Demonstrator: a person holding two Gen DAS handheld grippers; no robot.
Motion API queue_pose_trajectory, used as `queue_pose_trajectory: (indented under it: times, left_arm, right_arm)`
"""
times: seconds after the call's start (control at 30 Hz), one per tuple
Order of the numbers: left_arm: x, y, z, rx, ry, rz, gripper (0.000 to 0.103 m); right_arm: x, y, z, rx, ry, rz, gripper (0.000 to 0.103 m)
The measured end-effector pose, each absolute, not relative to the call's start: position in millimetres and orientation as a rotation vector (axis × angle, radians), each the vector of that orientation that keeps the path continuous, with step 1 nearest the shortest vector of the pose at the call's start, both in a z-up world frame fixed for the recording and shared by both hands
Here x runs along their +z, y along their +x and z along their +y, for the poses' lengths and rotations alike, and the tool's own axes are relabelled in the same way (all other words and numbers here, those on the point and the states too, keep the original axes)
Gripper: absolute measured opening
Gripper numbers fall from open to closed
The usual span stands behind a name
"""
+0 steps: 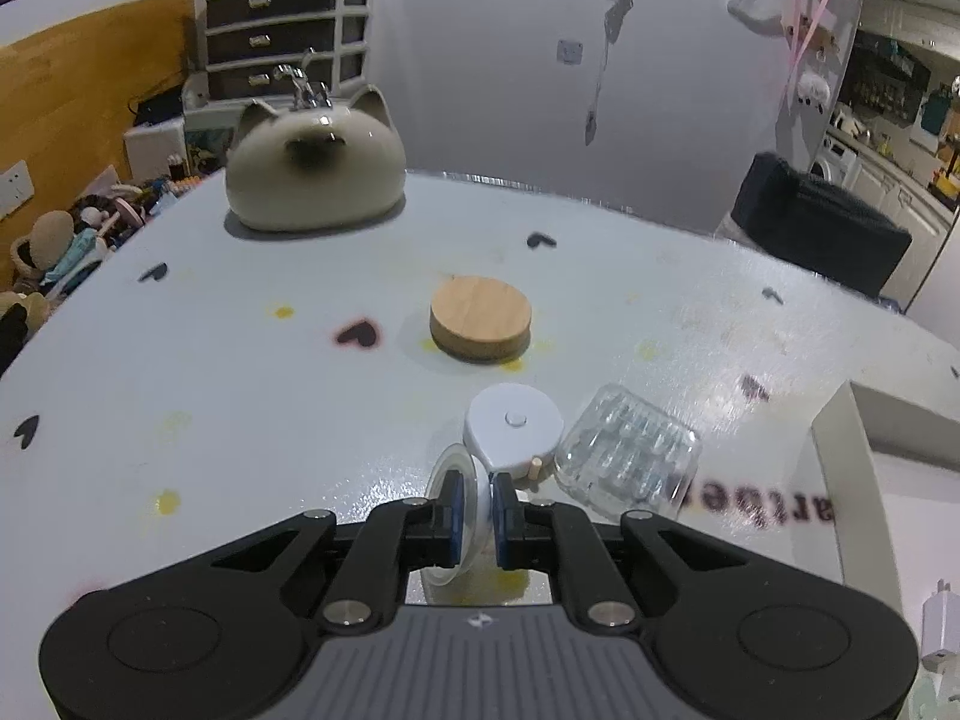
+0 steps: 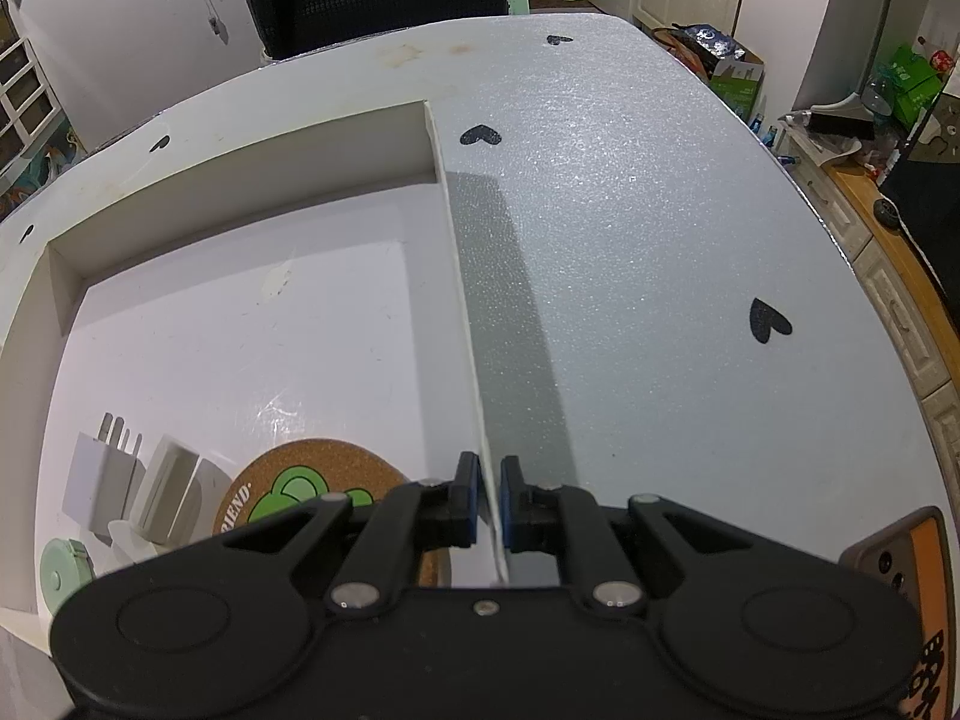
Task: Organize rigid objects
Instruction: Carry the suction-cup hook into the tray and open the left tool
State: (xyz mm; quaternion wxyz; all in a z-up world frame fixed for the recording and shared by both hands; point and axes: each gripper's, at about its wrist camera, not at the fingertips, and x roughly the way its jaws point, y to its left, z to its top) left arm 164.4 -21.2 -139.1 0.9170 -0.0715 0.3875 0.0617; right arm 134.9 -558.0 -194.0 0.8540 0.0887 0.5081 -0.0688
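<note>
White speckled foam dotted with dark hearts covers your counter (image 1: 240,360), with a cat-shaped ceramic pot (image 1: 315,171) at its far side. Your left hand-held gripper (image 1: 477,516) is pinched on a clear round disc (image 1: 474,510), held on edge between the blue pads just above the counter. Just beyond it lie a white tape measure (image 1: 513,429), a clear ribbed box (image 1: 627,459) and, farther off, a wooden lid (image 1: 480,315). Your right hand-held gripper (image 2: 491,501) is clamped on the white tray's wall (image 2: 462,276), probably steadying it. That tray lies to the right of your left hand, so I judge the disc must travel rightward over the near wall.
</note>
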Motion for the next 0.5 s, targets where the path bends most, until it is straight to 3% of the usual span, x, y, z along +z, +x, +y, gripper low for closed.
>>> queue_pose_trajectory:
  times: [0.5]
  left_arm:
    - [-92,148,-108,-0.121,-0.123,0.727,0.010]
  right_arm:
    - [-195,133,-561,-0.123,0.191,1.061,0.009]
